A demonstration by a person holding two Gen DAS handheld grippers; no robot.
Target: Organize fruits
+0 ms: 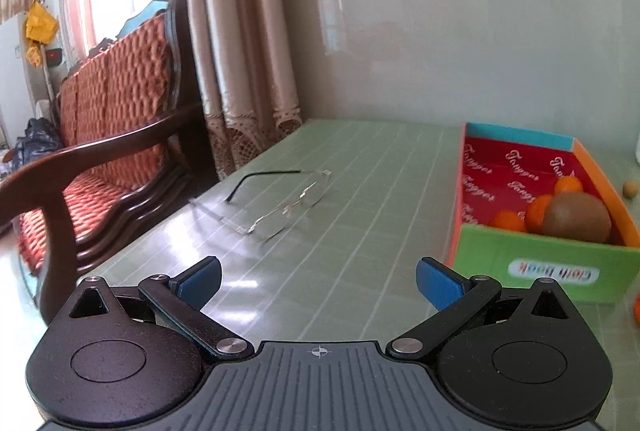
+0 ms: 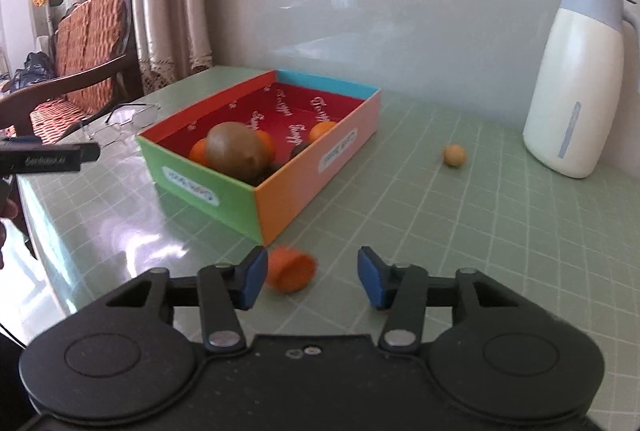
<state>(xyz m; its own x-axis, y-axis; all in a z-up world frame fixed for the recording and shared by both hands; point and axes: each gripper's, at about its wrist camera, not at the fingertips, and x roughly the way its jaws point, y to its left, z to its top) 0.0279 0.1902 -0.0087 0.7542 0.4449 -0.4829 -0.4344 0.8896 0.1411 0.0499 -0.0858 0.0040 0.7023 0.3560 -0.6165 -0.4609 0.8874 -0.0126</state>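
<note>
A colourful cardboard box [image 2: 280, 199] with a red lining stands on the green table. It holds a brown kiwi [image 2: 238, 151], several small oranges [image 2: 323, 131] and a dark fruit [image 2: 298, 151]. One loose orange [image 2: 292, 271] lies on the table by the box's near corner. My right gripper [image 2: 312, 277] is open around it: the orange sits against the left pad, with a wide gap to the right pad. A small tan fruit [image 2: 454, 155] lies further right. My left gripper [image 1: 318, 281] is open and empty over the table, left of the box [image 1: 536, 271] and kiwi [image 1: 578, 217].
A pair of glasses [image 1: 280, 207] lies on the table ahead of the left gripper. A white thermos jug [image 2: 576, 79] stands at the back right against the wall. A wooden chair with a red cushion [image 1: 112, 119] and curtains stand past the table's left edge.
</note>
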